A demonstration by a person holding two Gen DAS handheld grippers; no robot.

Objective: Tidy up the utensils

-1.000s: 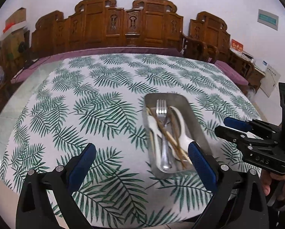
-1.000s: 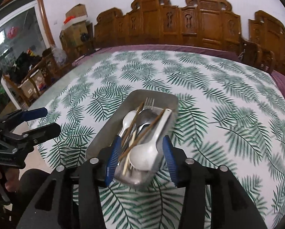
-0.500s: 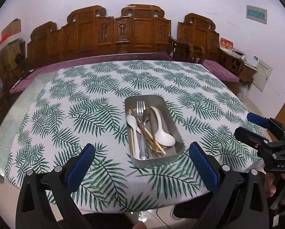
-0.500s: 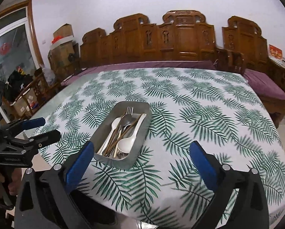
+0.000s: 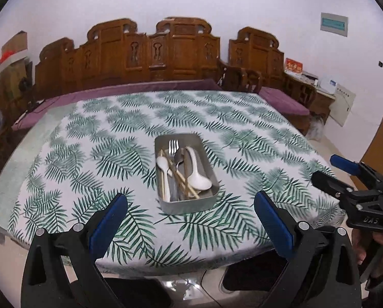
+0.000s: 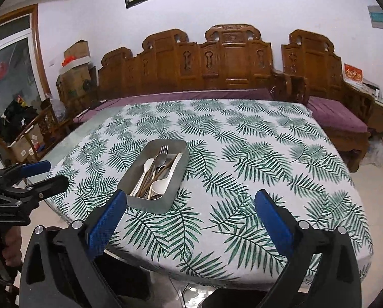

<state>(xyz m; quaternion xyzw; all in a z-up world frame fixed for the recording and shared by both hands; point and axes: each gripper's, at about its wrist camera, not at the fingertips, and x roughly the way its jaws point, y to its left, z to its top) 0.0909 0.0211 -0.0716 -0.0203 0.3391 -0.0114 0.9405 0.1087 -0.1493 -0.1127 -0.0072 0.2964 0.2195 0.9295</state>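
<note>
A grey metal tray (image 5: 189, 206) stands near the front of the table and holds a steel fork (image 5: 173, 145), two white spoons (image 5: 198, 177), a metal spoon and wooden chopsticks (image 5: 183, 179). My left gripper (image 5: 190, 197) hangs open over the table's near edge, short of the tray, with nothing between its blue pads. The right gripper (image 6: 190, 195) is open wide as well, back from the tray (image 6: 150, 205) and empty. Each gripper also shows in the other's view: the right gripper (image 5: 326, 168) at the right edge, the left gripper (image 6: 55, 172) at the left edge.
A leaf-patterned cloth (image 5: 114, 154) covers the table. Behind the table stands a carved wooden bench (image 5: 181, 59) with purple cushions. Cardboard boxes (image 6: 76, 61) are stacked at the far left. A person's hand (image 6: 9, 246) grips the left tool's handle. Pale floor lies below the near edge.
The right gripper's jaws, earlier close around the tray's near end, have spread wide and let it go. Both grippers have drawn back and up, away from the tray.
</note>
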